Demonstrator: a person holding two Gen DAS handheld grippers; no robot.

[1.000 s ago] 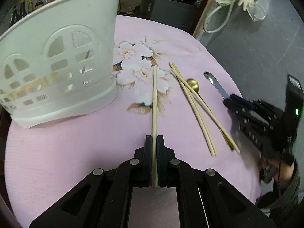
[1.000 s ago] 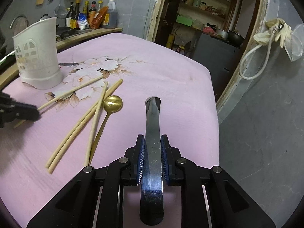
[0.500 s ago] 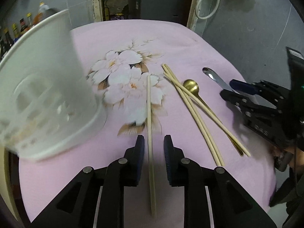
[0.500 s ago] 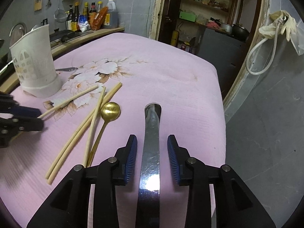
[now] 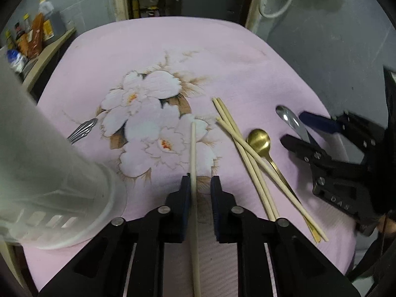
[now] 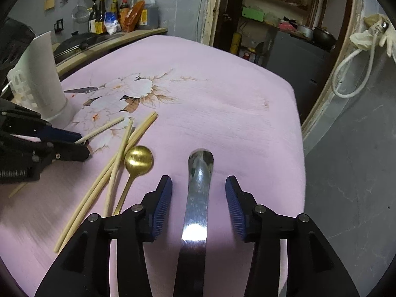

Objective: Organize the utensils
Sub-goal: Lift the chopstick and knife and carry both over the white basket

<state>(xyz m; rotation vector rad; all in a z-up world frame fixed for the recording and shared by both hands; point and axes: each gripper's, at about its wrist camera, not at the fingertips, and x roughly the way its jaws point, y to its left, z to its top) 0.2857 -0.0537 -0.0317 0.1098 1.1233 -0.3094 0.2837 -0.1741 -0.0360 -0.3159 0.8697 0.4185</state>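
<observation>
A: Left wrist view. What does the left tool (image 5: 200, 185) hold?
B: Nothing firmly. Its jaws stand slightly apart and have just been closing. A single chopstick (image 5: 193, 163) lies between them on the pink flowered surface (image 5: 173, 49), against the left pad and clear of the right one.

A: And the right tool (image 6: 198, 195)?
B: Right wrist view, lower centre: its jaws stand well apart and have just been opening. The steel spoon (image 6: 198, 198) lies between the blue pads, touching neither, bowl toward the top of the frame.

A: Where are the other utensils?
B: Right wrist view, left of centre: the gold spoon (image 6: 137, 159) lies just beside the steel one, with three chopsticks (image 6: 116, 163) lying partly across its handle. A fork (image 5: 83, 130) lies at centre left of the left wrist view, its handle hidden behind the white basket (image 5: 37, 160).

A: And the basket?
B: It stands upright on the surface at the left edge of both views, blurred in the left wrist view.
</observation>
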